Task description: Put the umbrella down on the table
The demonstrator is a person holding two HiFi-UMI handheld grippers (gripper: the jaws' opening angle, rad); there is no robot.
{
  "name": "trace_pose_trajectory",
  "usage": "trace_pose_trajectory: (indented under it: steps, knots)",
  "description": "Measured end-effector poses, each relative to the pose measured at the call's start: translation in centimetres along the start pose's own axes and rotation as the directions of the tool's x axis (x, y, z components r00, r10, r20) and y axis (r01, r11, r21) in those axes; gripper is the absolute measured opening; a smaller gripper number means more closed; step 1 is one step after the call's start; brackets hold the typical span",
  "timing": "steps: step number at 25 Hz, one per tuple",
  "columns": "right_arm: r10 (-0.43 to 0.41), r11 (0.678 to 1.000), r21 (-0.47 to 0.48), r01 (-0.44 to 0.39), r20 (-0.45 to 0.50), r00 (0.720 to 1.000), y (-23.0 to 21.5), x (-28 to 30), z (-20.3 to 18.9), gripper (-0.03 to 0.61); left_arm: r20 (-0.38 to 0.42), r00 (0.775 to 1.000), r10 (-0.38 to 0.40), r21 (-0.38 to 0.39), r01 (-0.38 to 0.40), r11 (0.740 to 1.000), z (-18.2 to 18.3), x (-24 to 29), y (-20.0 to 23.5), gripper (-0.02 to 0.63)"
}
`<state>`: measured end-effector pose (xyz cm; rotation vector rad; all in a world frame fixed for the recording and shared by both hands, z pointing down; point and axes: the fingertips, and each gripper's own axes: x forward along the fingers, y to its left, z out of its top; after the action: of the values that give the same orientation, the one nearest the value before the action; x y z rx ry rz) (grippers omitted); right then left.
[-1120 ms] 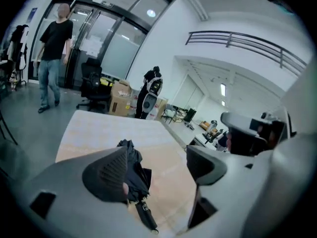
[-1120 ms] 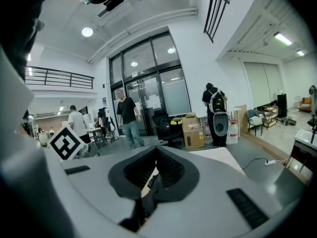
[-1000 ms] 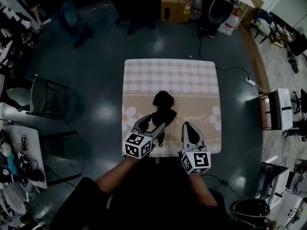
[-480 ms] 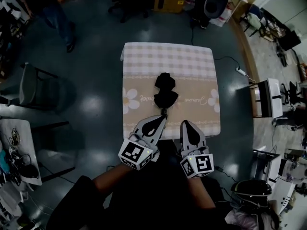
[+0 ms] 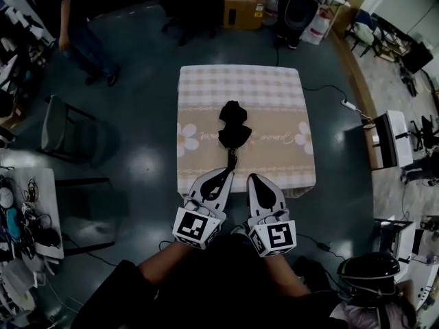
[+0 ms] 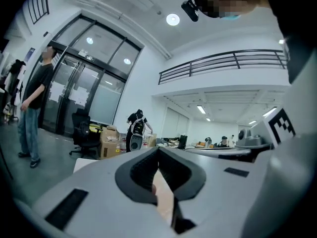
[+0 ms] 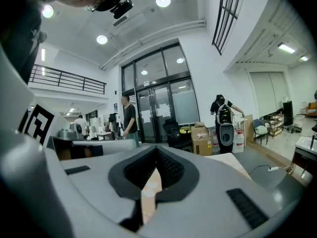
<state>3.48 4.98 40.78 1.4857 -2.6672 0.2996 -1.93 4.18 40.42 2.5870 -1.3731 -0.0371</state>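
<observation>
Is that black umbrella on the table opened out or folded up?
Folded: the umbrella lies as a small bunched bundle on the table, no canopy spread.

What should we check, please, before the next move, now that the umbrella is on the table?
1. Umbrella lying on the table: ok, it rests on the cloth near the middle.
2. Umbrella away from the table's edges: ok, though its handle points towards the near edge.
3. Left gripper empty: ok, jaws shut, nothing between them.
4. Right gripper empty: ok, jaws together, nothing between them.
5. Left gripper clear of the handle: cannot tell, in the head view its tip shows right by the handle's end.
6. Right gripper clear of the umbrella: ok, it is off to the side of the handle.
</observation>
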Motion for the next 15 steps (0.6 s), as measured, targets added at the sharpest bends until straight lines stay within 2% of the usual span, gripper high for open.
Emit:
trace_pose_trajectory:
  steps: [4, 10, 15]
  knots:
    - [0.019, 1.000, -0.005, -0.019, 0.046, 0.999, -0.7, -4.0, 0.1, 0.017, -0.007, 0.999, 0.051, 0.032, -0.050, 0.998, -0.6, -1.4, -4.0, 0.017]
    - [0.078, 0.997, -0.018, -0.077, 0.052, 0.996, -0.5, -9.5, -0.9, 0.015, -0.017, 0.990, 0.138, 0.020, -0.138, 0.990, -2.5, -4.0, -9.6, 0.018]
    - [0.097, 0.995, -0.041, -0.096, 0.046, 0.994, -0.1, -12.1, -1.5, 0.015, -0.017, 0.988, 0.151, 0.065, -0.149, 0.987, -3.3, -5.6, -12.9, 0.018]
